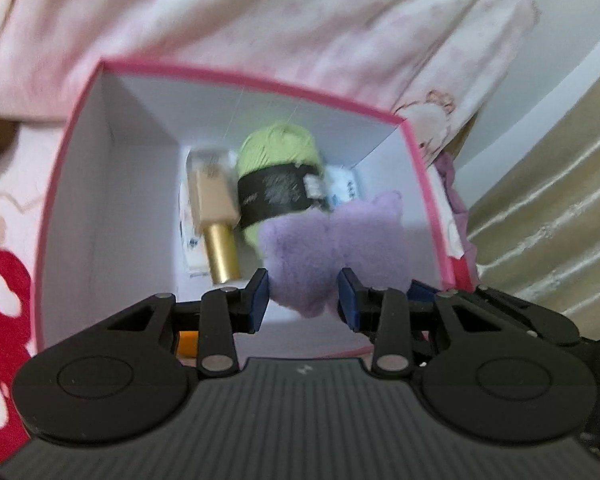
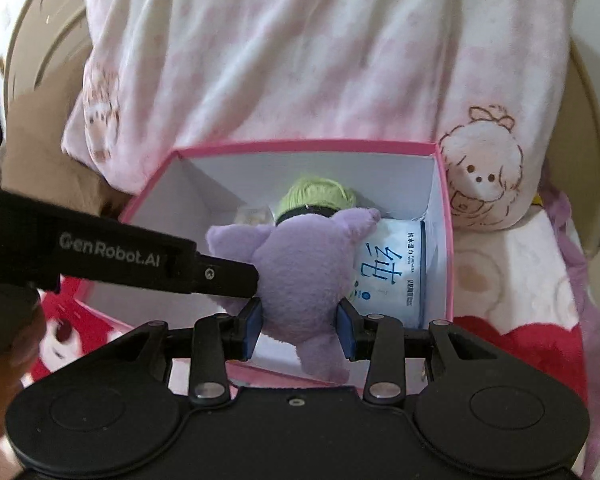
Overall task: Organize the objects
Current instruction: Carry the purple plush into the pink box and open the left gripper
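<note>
A purple plush toy (image 1: 300, 252) (image 2: 296, 276) hangs over an open pink box (image 1: 260, 80) (image 2: 300, 145) with white walls. My left gripper (image 1: 303, 300) is shut on one part of the toy. My right gripper (image 2: 299, 332) is shut on its lower body. In the right wrist view the left gripper (image 2: 236, 280) comes in from the left and meets the toy's side. Inside the box lie a green yarn ball (image 1: 278, 148) (image 2: 320, 192) with a black band, a beige and gold cylinder (image 1: 220, 248), and a white wipes pack (image 2: 388, 276) with blue lettering.
The box rests on soft bedding: a pink and white cartoon-print blanket (image 2: 300, 60) behind it and a red and white fleece (image 2: 532, 356) in front. A gold curtain (image 1: 560, 200) hangs at the right. A person's hand (image 2: 4, 360) is at the lower left.
</note>
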Demonstrator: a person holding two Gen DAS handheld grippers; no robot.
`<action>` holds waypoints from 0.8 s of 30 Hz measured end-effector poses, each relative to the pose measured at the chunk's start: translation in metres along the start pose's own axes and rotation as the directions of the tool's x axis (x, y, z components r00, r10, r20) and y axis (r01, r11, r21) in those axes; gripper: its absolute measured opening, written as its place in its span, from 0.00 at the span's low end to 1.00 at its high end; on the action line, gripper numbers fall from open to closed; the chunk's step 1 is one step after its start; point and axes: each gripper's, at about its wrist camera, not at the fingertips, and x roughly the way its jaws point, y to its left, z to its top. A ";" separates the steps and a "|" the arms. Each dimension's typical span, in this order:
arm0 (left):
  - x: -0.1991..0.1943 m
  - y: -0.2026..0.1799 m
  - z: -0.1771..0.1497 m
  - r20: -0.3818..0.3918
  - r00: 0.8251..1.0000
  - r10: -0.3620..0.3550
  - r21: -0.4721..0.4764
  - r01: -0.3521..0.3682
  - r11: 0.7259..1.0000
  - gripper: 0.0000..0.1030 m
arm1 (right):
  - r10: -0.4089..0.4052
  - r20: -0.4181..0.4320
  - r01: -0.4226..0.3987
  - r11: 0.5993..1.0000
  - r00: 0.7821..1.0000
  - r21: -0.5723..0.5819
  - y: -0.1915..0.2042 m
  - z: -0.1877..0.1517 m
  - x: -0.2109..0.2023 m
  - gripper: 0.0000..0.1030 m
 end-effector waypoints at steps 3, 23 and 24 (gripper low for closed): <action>0.013 0.007 -0.004 -0.006 1.000 0.008 0.009 -0.008 1.000 0.34 | 0.025 -0.021 -0.024 0.999 0.999 0.033 -0.006 -0.004 0.012 0.43; 0.030 0.001 -0.010 0.009 0.999 0.037 0.072 -0.038 0.997 0.66 | -0.076 -0.041 0.077 0.997 0.996 0.025 -0.023 0.004 0.003 0.58; 0.026 0.001 -0.010 0.018 0.999 0.028 0.071 -0.029 0.997 0.66 | -0.062 -0.036 0.063 0.997 0.997 0.037 -0.025 0.004 0.001 0.58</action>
